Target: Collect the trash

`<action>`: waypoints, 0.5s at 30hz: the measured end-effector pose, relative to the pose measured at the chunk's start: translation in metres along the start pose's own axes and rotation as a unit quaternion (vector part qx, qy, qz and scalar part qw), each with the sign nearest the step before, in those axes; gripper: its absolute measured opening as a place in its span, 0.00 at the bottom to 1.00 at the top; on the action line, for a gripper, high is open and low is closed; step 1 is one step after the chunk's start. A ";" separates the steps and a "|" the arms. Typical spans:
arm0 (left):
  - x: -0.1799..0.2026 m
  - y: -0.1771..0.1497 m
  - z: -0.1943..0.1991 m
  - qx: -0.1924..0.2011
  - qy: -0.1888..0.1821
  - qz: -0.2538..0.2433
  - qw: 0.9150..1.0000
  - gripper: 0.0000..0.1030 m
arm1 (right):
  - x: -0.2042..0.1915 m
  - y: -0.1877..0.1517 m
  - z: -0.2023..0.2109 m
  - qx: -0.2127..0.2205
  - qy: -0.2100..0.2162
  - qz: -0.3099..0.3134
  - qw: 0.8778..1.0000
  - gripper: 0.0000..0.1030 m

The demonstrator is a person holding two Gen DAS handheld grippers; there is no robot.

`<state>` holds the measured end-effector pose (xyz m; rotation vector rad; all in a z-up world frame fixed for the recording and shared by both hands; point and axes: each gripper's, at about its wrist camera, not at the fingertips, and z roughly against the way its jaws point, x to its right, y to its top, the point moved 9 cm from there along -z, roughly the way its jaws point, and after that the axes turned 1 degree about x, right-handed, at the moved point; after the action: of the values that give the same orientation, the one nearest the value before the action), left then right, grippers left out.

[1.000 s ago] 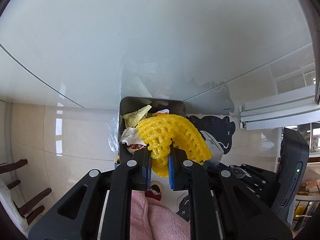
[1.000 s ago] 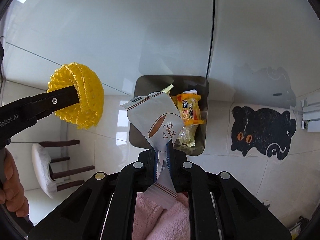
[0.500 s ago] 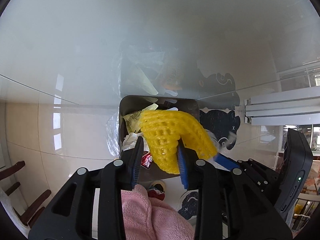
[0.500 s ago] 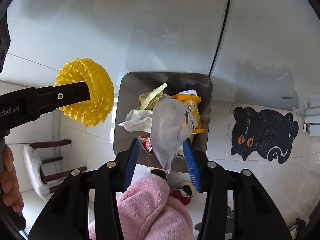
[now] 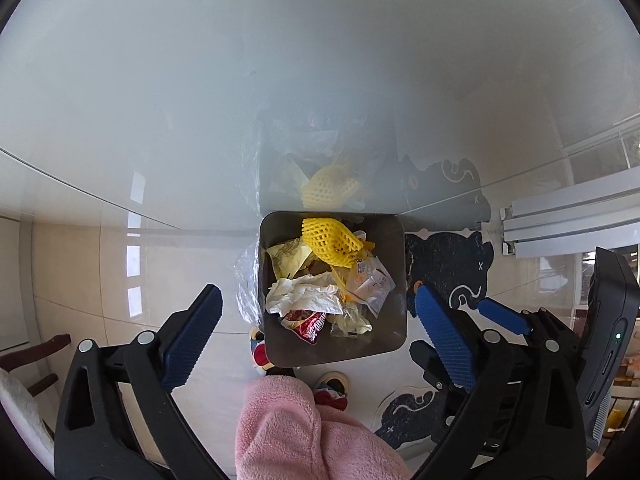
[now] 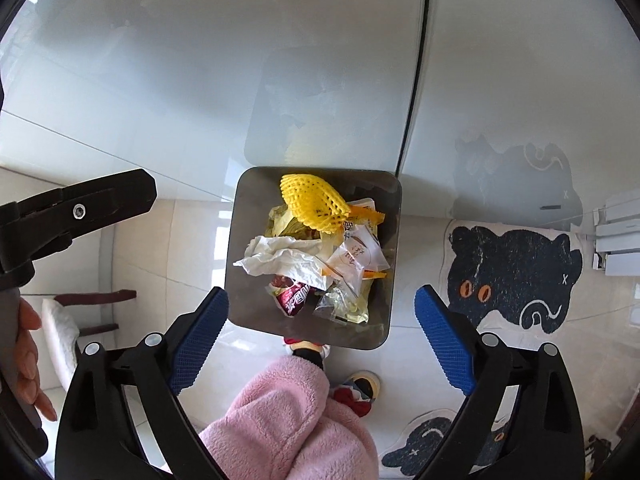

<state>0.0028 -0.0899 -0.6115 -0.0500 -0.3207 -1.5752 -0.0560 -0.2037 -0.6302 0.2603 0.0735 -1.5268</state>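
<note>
A dark square trash bin [image 5: 390, 334] [image 6: 236, 248] stands on the floor straight below both grippers. In it lie a yellow foam fruit net [image 5: 330, 240] [image 6: 312, 202], a white crumpled tissue [image 5: 304, 296] [image 6: 280, 260], a clear printed wrapper [image 5: 370, 284] [image 6: 358, 254] and other wrappers. My left gripper [image 5: 316, 336] hangs over the bin, jaws opening wide, nothing between them. My right gripper [image 6: 320, 340] is likewise above the bin, jaws opening, empty. The left gripper's finger [image 6: 92, 200] shows at the left of the right wrist view.
A frosted glass tabletop edge [image 5: 160, 120] [image 6: 200, 80] runs just beyond the bin. A black cat-shaped mat [image 5: 452, 272] [image 6: 516, 276] lies right of the bin. Pink fleece clothing [image 5: 296, 428] [image 6: 288, 420] and slippers are below. A chair with a white cushion [image 6: 60, 328] stands left.
Both grippers opened. The yellow foam net dropped from the left gripper into the bin, and the clear printed wrapper dropped from the right gripper into the bin.
</note>
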 end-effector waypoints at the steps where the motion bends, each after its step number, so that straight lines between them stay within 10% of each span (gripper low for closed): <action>1: 0.001 0.000 0.003 0.003 0.001 -0.001 1.000 0.91 | -0.001 0.000 0.004 0.003 0.000 -0.002 1.000 0.92; 15: 0.025 -0.007 0.136 0.075 -0.001 0.008 0.997 0.92 | -0.009 -0.003 0.143 0.079 -0.004 0.017 0.997 0.92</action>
<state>-0.0283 -0.0819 -0.4764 0.0627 -0.4376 -1.5318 -0.0758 -0.2254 -0.4902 0.3800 -0.0592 -1.5008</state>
